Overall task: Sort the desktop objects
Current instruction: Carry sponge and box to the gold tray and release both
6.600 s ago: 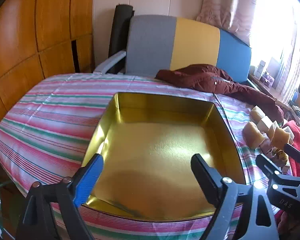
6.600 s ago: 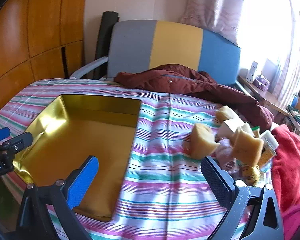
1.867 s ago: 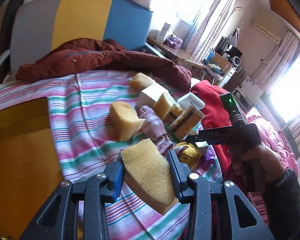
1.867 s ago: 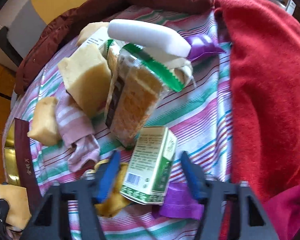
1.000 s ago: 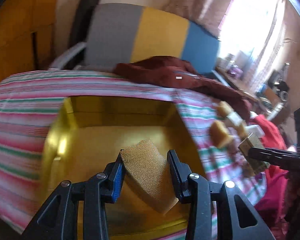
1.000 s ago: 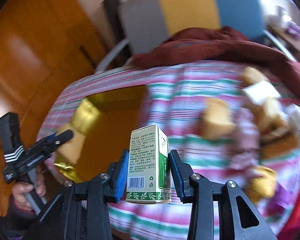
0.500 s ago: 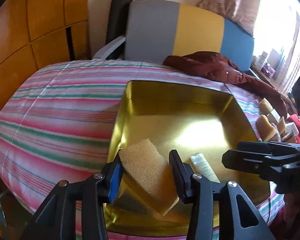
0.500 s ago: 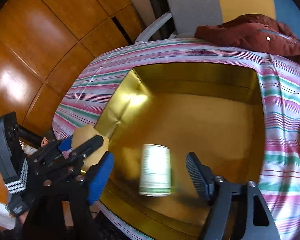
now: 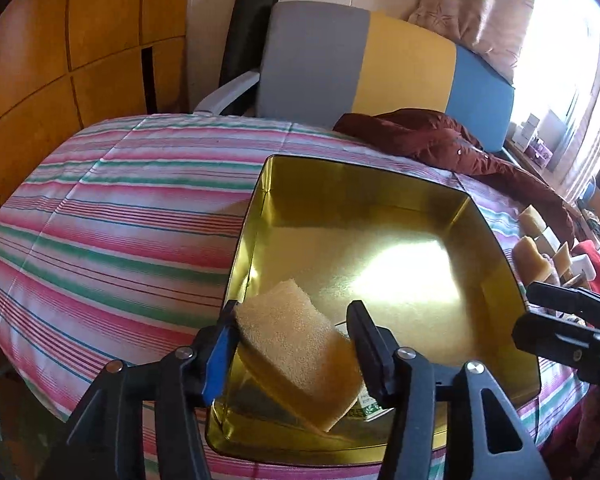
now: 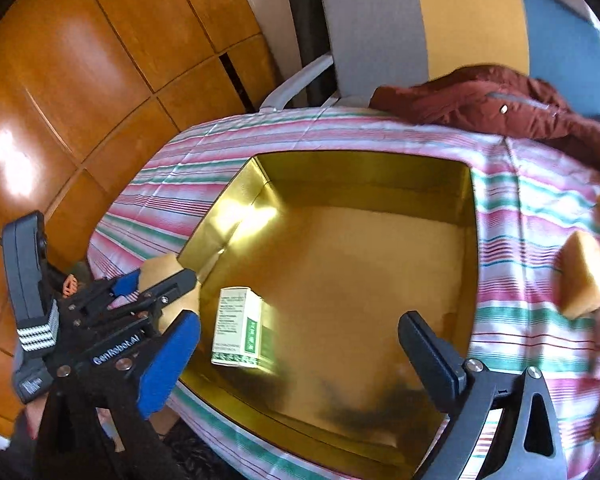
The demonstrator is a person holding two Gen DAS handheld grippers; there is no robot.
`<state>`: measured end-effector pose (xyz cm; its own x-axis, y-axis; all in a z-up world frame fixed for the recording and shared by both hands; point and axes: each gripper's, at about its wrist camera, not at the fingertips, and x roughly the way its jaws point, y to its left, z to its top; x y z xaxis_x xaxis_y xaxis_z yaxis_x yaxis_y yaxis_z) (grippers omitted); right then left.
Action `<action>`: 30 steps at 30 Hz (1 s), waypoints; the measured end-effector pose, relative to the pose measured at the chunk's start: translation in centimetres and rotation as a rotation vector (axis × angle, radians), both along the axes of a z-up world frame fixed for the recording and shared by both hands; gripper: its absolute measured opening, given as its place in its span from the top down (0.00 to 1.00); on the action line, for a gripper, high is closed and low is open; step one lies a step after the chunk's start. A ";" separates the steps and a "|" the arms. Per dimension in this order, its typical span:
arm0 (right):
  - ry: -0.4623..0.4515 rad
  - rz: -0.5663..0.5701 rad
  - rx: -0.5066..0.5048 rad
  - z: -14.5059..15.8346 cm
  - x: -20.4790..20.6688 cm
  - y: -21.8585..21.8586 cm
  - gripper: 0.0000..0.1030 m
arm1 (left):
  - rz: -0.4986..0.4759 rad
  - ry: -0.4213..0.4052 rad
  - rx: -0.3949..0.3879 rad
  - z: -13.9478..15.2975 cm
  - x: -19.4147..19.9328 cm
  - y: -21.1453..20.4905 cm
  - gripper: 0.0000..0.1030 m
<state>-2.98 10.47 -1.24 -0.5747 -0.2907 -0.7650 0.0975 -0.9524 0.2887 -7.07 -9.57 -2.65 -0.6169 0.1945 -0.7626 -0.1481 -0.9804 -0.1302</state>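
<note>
Two tools hung over the shallow gold metal tin [image 9: 256,216]: the left tool [image 9: 296,332], jaws just widening, had the tan sponge wedge [image 9: 300,352] loose between them, and the right tool [image 10: 300,344] had just spread wide and empty. Only the right wrist view showed the green-and-white carton [image 10: 240,328] lying whole on the tin's floor, ahead of its blue finger; the left view hid most of it behind the sponge.

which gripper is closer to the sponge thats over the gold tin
Left. The sponge sits between the left gripper fingers, whose jaws have just been opening, over the gold tin. The right gripper hangs wide open beside it, over the green and white box.
</note>
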 end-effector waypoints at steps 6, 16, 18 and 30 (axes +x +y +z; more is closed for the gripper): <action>0.054 -0.005 0.092 0.7 1.5 -0.3 0.00 | 0.008 0.034 0.014 0.7 0.3 -0.5 0.30; 0.096 -0.040 0.142 0.7 2.8 0.3 0.00 | -0.009 0.080 0.039 2.2 0.9 -0.4 0.24; 0.123 -0.060 0.184 0.9 3.3 0.5 0.00 | 0.011 0.092 0.024 2.4 1.2 -0.1 0.25; 0.296 -0.309 0.243 2.8 7.1 5.5 0.00 | -0.035 0.101 -0.004 3.3 2.4 3.0 0.34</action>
